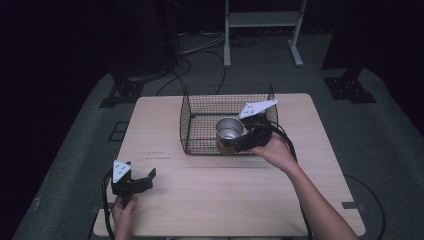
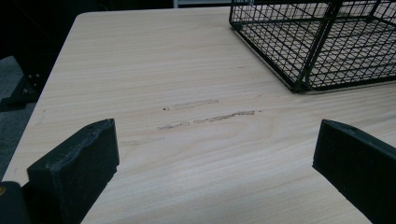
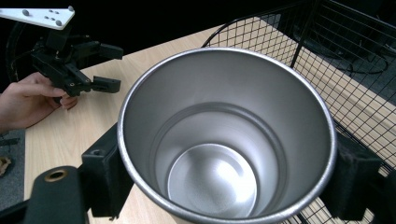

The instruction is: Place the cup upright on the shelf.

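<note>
Right gripper (image 3: 224, 186) clamps cup (image 3: 224, 140) upright, mouth up, axis vertical, at basket (image 1: 200, 112) front. Right gripper view shows its bare interior. Left gripper (image 1: 142, 179), lower left, is spread.

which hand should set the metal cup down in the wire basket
Right. The right gripper already clamps the metal cup at the wire basket. The left gripper sits open and empty near the table's front-left edge.

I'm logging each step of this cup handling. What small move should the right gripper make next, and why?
Probably lower the metal cup to the wire basket floor, then open. The right gripper grips it by both sides, upright and empty, within the basket's walls. The left gripper rests open on the table.
</note>
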{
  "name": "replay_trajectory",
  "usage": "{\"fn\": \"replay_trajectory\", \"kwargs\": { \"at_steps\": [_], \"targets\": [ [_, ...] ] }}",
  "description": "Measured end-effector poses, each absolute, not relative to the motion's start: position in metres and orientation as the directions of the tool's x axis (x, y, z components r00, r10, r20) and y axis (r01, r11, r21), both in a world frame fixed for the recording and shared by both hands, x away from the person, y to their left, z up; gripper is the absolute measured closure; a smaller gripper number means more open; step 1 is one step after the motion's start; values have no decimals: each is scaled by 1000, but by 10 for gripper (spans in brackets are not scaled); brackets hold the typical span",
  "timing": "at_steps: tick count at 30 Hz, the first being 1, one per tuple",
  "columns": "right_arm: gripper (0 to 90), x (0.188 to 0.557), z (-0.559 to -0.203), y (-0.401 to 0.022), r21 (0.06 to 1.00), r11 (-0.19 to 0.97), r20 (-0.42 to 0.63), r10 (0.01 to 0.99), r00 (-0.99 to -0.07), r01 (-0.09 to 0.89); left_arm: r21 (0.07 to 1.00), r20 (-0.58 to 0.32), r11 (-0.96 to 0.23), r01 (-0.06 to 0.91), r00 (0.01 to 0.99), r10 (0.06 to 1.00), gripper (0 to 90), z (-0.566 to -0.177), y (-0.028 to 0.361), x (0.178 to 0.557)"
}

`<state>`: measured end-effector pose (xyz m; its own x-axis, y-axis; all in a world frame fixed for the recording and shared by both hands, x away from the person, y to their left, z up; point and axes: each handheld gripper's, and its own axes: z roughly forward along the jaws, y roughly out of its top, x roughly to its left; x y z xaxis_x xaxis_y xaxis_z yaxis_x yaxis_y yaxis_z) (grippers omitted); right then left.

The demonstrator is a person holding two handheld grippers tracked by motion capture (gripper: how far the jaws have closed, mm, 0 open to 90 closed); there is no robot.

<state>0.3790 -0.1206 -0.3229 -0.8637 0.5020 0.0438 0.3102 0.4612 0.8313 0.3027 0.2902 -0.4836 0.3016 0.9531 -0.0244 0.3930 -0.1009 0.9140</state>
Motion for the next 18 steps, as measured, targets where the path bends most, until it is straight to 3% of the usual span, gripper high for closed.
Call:
{"fn": "replay_trajectory", "kwargs": {
  "at_steps": [18],
  "targets": [
    [179,396,-309,-113,827,472,27,512,-859,307,914,-24,-101,394,301,953,0,-483,291,302]
  ]
}}
